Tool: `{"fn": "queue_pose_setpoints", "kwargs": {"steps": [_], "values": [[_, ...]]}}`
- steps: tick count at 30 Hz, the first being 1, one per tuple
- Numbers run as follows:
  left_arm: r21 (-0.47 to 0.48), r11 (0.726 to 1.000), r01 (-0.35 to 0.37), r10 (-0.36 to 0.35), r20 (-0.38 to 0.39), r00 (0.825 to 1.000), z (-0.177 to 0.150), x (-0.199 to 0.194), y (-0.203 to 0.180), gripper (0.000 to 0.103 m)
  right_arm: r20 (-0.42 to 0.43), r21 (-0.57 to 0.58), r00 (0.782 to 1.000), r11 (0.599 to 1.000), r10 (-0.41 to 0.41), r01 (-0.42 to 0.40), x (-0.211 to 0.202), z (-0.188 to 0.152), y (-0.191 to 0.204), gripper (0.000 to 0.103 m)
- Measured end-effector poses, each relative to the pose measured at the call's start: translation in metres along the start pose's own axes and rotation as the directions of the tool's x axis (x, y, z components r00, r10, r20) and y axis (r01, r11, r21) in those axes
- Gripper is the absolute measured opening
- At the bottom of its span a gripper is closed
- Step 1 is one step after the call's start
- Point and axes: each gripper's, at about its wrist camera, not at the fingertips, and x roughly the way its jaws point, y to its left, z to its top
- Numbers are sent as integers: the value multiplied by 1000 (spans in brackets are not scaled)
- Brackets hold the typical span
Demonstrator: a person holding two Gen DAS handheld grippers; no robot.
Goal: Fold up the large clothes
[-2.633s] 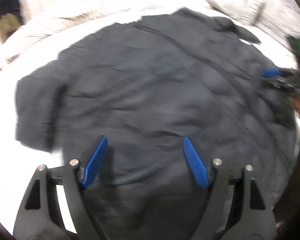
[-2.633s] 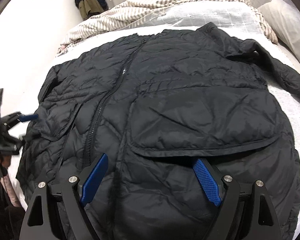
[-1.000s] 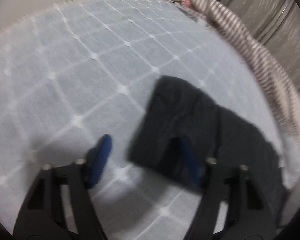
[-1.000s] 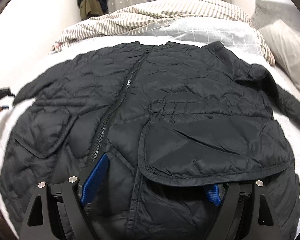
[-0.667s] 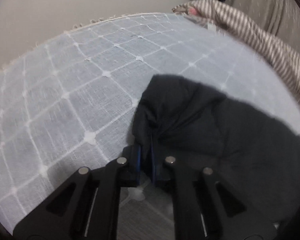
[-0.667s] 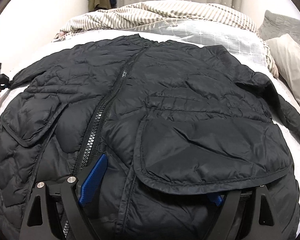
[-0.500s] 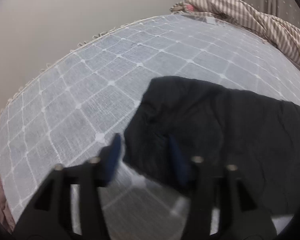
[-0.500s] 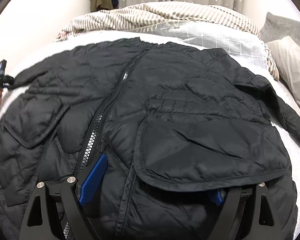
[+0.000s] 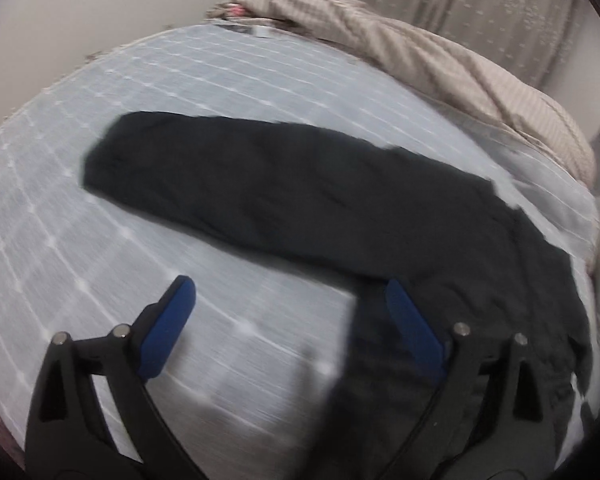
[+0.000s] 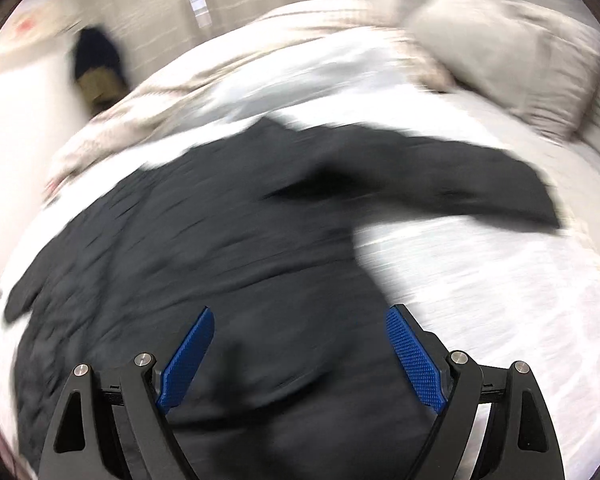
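Black jacket (image 9: 380, 216) lies spread flat on the bed (image 9: 100, 160), over a pale sheet with a white grid. Left view: one sleeve (image 9: 220, 176) stretches out straight across the sheet toward the left, cuff end resting on the grid, well clear of the bed's edge. Left claw (image 9: 288, 320) has just been opening and now stands spread wide, nothing between the blue pads (image 9: 168, 328); its left pad hangs over bare sheet, its right pad over the jacket's body near where the sleeve joins. No cloth pinched. Striped duvet (image 9: 440, 60) is bunched along the far side of the bed, curtain (image 9: 480, 12) behind it. Right view, heavily blurred: jacket body (image 10: 200, 260) fills the centre and left, the other sleeve (image 10: 460, 184) reaching out to the right across the sheet. Right claw (image 10: 300, 344) also spread wide and empty, both pads over the jacket's lower body; whether they touch the cloth cannot be told through the blur. Grey pillow (image 10: 512, 52) at the upper right of the bed, a dark bundle (image 10: 98, 64) at the upper left beyond the duvet. Zip and pockets not readable in either view.
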Motion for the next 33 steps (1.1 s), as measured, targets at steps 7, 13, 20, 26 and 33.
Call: {"fn": "queue_pose_setpoints", "kwargs": {"steps": [7,13,20,26,33], "values": [[59,985,163,-159,-62,985,-65,4,-97,96,22,272,987,951,-159,147,5,40,-155,89],[133,964,229,-221,-74,973,-99,18,-140,96,4,470,982,868,-187,163,42,59,-234,87],[244,954,176,-171,-42,984,-126,27,-160,97,-12,442,955,856,-295,269,83,77,-241,18],[330,927,181,-172,-57,984,-138,28,-168,100,-102,172,747,728,-657,663,83,78,-234,7],[320,924,209,-194,-76,978,-133,25,-162,100,-79,148,688,674,-722,724,59,81,-236,55]]}}
